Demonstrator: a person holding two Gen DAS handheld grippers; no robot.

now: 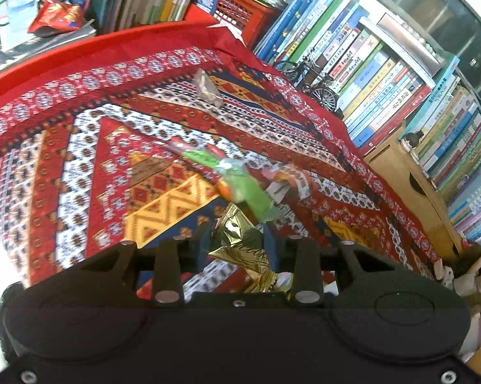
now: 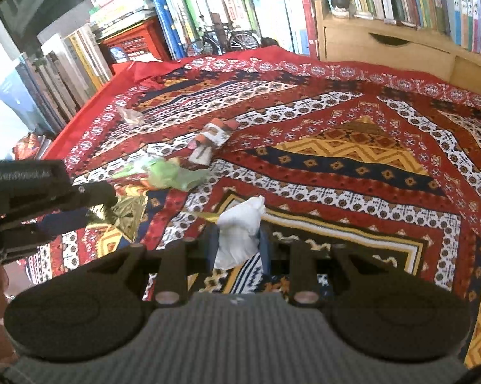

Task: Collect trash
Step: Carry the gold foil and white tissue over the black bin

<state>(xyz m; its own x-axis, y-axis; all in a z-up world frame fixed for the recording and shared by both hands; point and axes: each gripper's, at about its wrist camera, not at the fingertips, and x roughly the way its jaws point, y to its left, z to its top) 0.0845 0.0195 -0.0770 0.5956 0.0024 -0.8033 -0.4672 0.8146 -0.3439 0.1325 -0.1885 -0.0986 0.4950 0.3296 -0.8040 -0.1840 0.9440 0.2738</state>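
Working left to right across the patterned cloth [image 2: 352, 147]. My left gripper [image 1: 237, 240] is pinching a gold foil wrapper [image 1: 240, 243] between narrowed fingers; the foil is bulging out above and below the pads, so the grip is on its crumpled middle. Seen from the right wrist, that gripper [image 2: 80, 204] is hanging over the cloth's left part with the foil glinting at its tip. Just beyond it the green plastic wrapper [image 1: 240, 182] is lying loose on the cloth, with the red-and-white carton scrap [image 2: 213, 140] beside it, and farther back a small clear wrapper [image 2: 130, 116] is sitting near the red hem. My right gripper [image 2: 237, 243] is clamping a white crumpled tissue [image 2: 240, 230], fingers narrow, the wad poking up past the tips. Both pieces look clear of the cloth, though I cannot tell by how much. No bin is showing in either view. To do this well I am judging: keep both squeezes steady, since foil slips and tissue compresses; carry slowly, tips angled down; release only over the container; then come back for the three pieces left on the cloth.
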